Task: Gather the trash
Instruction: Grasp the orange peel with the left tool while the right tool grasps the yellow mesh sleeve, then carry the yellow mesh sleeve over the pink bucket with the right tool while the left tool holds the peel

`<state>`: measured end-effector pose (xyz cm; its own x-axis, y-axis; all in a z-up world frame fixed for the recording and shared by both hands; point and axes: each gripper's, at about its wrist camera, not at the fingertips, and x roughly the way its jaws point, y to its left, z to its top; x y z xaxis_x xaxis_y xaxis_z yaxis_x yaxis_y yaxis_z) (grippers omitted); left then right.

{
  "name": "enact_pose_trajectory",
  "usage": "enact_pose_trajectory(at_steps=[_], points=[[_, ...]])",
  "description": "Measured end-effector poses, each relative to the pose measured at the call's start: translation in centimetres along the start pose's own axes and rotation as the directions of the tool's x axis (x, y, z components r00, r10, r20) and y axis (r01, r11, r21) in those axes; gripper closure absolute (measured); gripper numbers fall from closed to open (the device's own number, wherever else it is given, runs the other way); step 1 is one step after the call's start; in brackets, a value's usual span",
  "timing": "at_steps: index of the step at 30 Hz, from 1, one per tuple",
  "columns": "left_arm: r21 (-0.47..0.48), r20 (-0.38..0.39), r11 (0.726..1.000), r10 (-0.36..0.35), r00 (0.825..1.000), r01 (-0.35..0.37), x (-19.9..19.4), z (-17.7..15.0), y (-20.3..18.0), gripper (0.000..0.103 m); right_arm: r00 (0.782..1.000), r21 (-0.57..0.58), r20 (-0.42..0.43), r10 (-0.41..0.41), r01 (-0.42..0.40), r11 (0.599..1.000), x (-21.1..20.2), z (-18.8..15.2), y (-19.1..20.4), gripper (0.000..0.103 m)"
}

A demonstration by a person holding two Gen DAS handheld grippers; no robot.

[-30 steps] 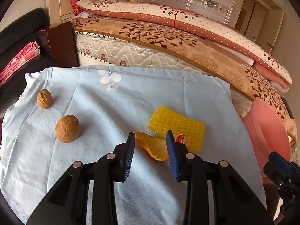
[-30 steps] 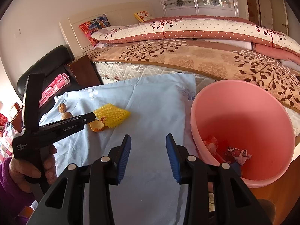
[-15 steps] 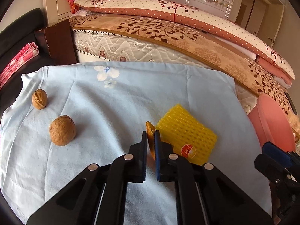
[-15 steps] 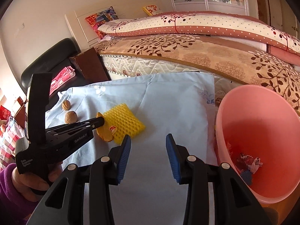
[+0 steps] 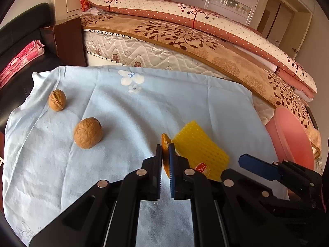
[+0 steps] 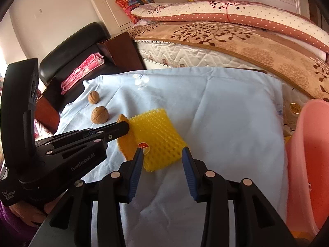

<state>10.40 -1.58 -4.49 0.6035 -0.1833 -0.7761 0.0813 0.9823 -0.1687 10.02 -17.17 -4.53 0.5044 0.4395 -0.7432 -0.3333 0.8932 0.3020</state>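
Here, in the left wrist view, two walnuts (image 5: 88, 132) sit at left on the blue cloth (image 5: 144, 107). At lower centre the left gripper (image 5: 165, 154) is clamped tight on an orange peel (image 5: 165, 142), which stands on edge, touching the yellow foam net (image 5: 198, 151). The right gripper (image 6: 162, 157) (jaws parted, nothing between the pads) hangs over the net's near edge. Pink bin (image 6: 308, 160) at far right.

Matt pale-blue cloth (image 5: 127, 111) covers the table. The walnuts (image 5: 88, 132) look rough and wrinkled, the yellow foam net (image 6: 157, 138) soft and meshed, the pink plastic bucket (image 6: 314, 144) smooth.
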Motion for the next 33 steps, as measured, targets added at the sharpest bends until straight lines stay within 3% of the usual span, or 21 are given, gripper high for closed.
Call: enact_pose_trajectory(at_steps=[12,15,18,27,33], points=[[0.024,0.011,1.0,-0.019,1.0,0.018,-0.8,-0.2,0.2,0.097,0.997,-0.126,-0.073,0.004,-0.013,0.992,2.5,-0.4,2.0,0.066],[0.028,0.014,1.0,-0.013,1.0,0.012,-1.0,-0.2,0.0,0.097,0.997,-0.15,-0.077,-0.019,0.007,0.989,2.9,-0.6,2.1,0.084],[0.027,0.03,1.0,-0.003,1.0,0.003,-1.3,-0.4,-0.1,0.097,0.998,-0.155,-0.064,-0.02,0.01,0.988,2.6,-0.7,2.0,0.093],[-0.012,0.077,0.999,0.038,0.996,-0.037,-3.3,-1.7,0.5,0.097,0.999,-0.081,-0.021,0.029,-0.031,0.996,-0.7,-1.2,1.6,0.095],[-0.049,0.107,0.998,0.05,0.993,-0.045,-4.6,-2.2,0.7,0.097,0.999,-0.091,-0.005,0.042,-0.042,0.995,-2.9,-1.4,2.3,0.095]])
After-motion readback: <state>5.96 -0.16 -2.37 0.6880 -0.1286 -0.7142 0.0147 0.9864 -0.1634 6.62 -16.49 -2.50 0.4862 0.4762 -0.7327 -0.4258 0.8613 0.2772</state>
